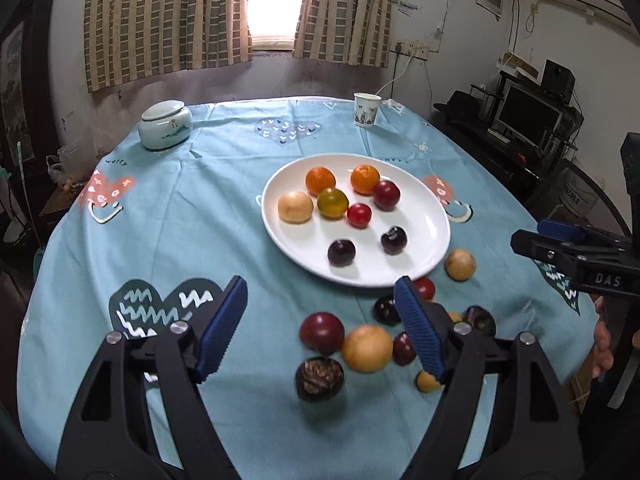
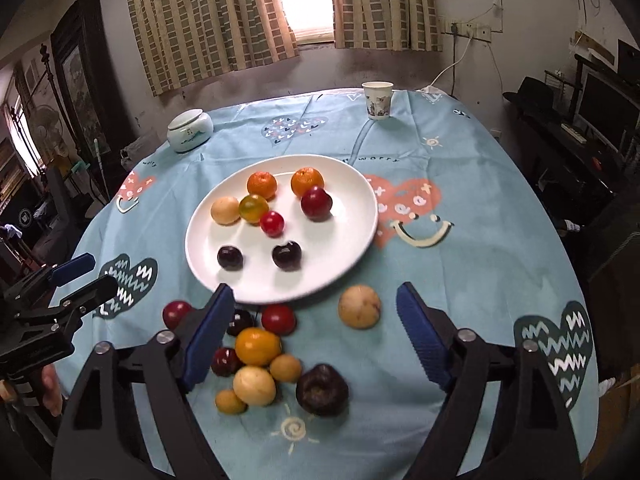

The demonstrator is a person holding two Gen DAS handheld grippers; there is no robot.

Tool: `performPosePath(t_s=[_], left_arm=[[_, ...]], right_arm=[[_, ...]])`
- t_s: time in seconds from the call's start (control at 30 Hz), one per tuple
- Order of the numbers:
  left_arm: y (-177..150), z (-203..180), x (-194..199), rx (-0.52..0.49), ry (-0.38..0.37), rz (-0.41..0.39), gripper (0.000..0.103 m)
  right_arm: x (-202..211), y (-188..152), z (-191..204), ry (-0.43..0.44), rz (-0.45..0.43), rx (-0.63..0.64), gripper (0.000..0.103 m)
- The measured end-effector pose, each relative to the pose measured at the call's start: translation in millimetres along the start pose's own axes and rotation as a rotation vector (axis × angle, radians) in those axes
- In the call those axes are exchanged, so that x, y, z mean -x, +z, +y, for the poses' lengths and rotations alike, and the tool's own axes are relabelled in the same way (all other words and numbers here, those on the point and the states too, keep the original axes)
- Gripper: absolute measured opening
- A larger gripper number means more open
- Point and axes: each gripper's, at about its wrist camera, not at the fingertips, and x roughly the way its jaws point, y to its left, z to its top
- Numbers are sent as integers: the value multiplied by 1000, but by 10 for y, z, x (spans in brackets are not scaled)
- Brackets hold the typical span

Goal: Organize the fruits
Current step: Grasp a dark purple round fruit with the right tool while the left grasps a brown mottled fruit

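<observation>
White porcelain, the plate [image 2: 352, 240] sits mid-frame in the right wrist view and carries eight fruits: two oranges [image 2: 262, 184] at its far side, a pale round fruit [image 2: 225, 210], a greenish one [image 2: 253, 208], a small red one [image 2: 272, 223], a dark red plum [image 2: 316, 203] and two near-black plums [image 2: 230, 257] toward its near rim. Loose fruits [image 2: 258, 346] cluster on the blue cloth of the tabletop [image 2: 480, 248] just below the plate's near edge, with a tan fruit [image 2: 359, 306] apart to the right and a wrinkled dark fruit [image 2: 322, 390] nearest the camera.

Hovering low at the bottom of its own view, the right gripper [image 2: 316, 312] points toward the plate, jaws wide apart and holding nothing; the tan fruit lies between them, while the cluster sits by the left-hand finger. In the left wrist view the left gripper [image 1: 320, 300] is posed likewise, jaws apart and empty, the loose fruits lying between them and crowding the right-hand finger.

Bare cloth spreads to the right of the plate and to lower right in the right wrist view. A lidded ceramic jar [image 2: 189, 130] and a paper cup [image 2: 377, 100] stand well apart near the far edge.
</observation>
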Motion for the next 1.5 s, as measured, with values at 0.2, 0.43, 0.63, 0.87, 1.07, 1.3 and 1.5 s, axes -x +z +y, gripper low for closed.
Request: performPosePath(t_s=[0.2, 0.43, 0.63, 0.87, 1.07, 1.3, 1.5], left_arm=[[-451, -173, -93, -29, -41, 96, 79], [-643, -121, -73, -17, -20, 127, 87], [-713, 3, -171, 18, -1, 166, 88], [-755, 97, -306, 41, 12, 204, 88], [-737, 129, -402, 53, 11, 212, 87], [-707, 169, -561, 74, 8, 226, 87], [-715, 98, -680, 62, 25, 235, 68]], right_arm=[[71, -533, 87, -3, 59, 20, 93], [-35, -795, 62, 13, 120, -29, 93], [-176, -942, 4, -65, 111, -22, 93], [-369, -919, -94, -23, 122, -31, 73], [-680, -856, -15, -67, 140, 39, 55], [-520, -907, 36, -28, 171, 14, 45], [-462, -911, -44, -11, 179, -29, 45]])
